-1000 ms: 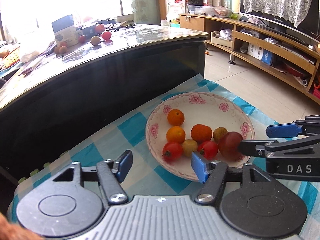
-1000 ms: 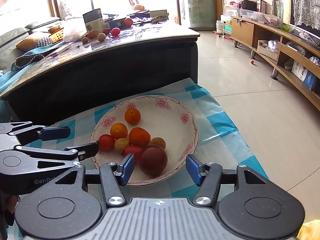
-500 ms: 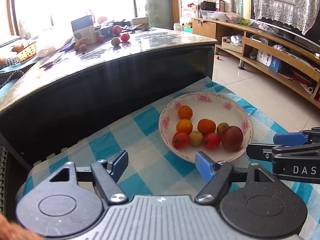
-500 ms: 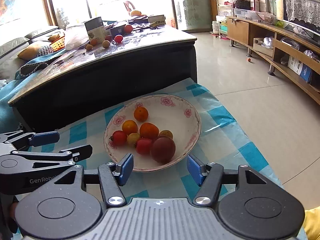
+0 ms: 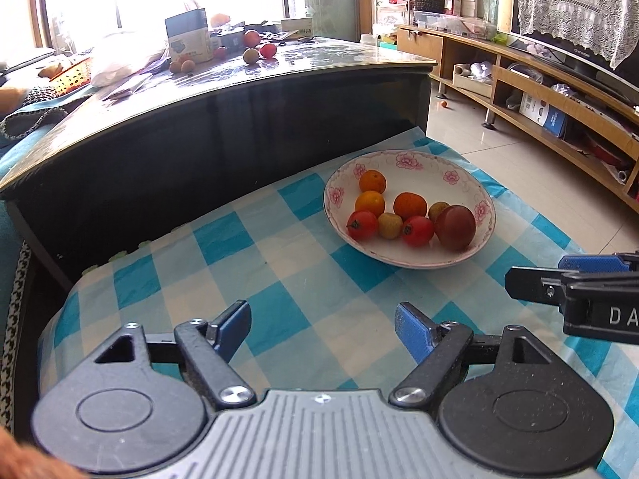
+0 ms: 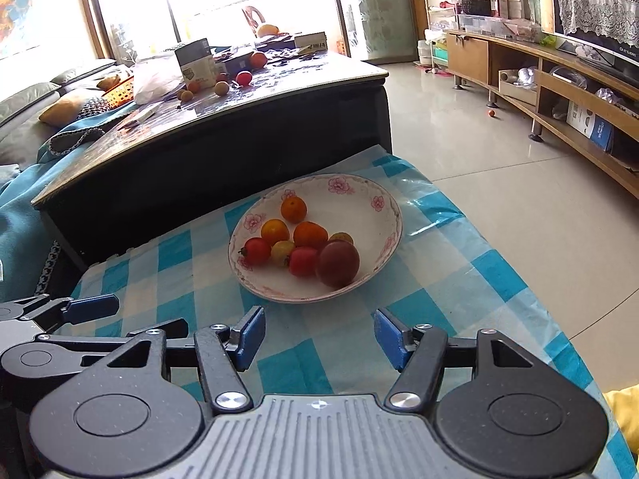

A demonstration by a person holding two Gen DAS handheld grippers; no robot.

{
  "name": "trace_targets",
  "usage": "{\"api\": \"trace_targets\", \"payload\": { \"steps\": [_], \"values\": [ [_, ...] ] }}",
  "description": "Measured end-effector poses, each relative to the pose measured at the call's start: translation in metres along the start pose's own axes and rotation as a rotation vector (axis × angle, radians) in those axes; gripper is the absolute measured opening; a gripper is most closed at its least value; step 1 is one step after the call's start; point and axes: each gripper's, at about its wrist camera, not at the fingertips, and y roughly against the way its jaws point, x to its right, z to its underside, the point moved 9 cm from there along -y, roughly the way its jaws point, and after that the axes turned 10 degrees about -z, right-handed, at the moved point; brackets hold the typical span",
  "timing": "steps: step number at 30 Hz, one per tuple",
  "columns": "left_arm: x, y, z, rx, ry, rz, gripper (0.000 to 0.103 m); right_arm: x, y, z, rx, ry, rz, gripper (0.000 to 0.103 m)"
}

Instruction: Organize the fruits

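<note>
A white plate with pink flowers (image 5: 407, 161) (image 6: 383, 203) rests on a blue-and-white checked cloth (image 5: 279, 263) (image 6: 199, 275). It holds several small fruits: oranges, red tomatoes, yellowish ones and a big dark red plum (image 5: 455, 221) (image 6: 337, 262). My left gripper (image 5: 323, 325) hovers over the cloth, near side of the plate; its jaws are opening with nothing between them. My right gripper (image 6: 319, 333) (image 5: 559, 275) stands open and empty, also short of the plate.
Behind the cloth stands a dark glossy table (image 5: 247, 92) (image 6: 223, 119) with more loose fruits (image 5: 255, 54), a box (image 5: 187, 36) and a plastic bag. A wooden TV shelf (image 5: 559, 92) lines the right wall across tiled floor (image 6: 519, 199).
Both grippers have pulled back from the plate, which now sits smaller and farther off. The left jaws have spread wider. The fruits lie as before.
</note>
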Motion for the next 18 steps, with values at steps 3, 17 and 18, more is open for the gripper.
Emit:
{"api": "trace_targets", "payload": {
  "steps": [3, 17, 18],
  "values": [
    [-0.001, 0.007, 0.006, -0.001, 0.001, -0.005, 0.092, -0.004, 0.007, 0.009, -0.004, -0.006, -0.005, 0.057],
    [-0.003, 0.039, 0.035, 0.009, -0.069, -0.096, 0.103, -0.019, 0.037, 0.037, -0.003, -0.014, -0.006, 0.059],
    [-0.004, 0.041, 0.037, 0.01, -0.066, -0.096, 0.103, -0.019, 0.04, 0.038, -0.001, -0.016, -0.004, 0.059]
  ]
}}
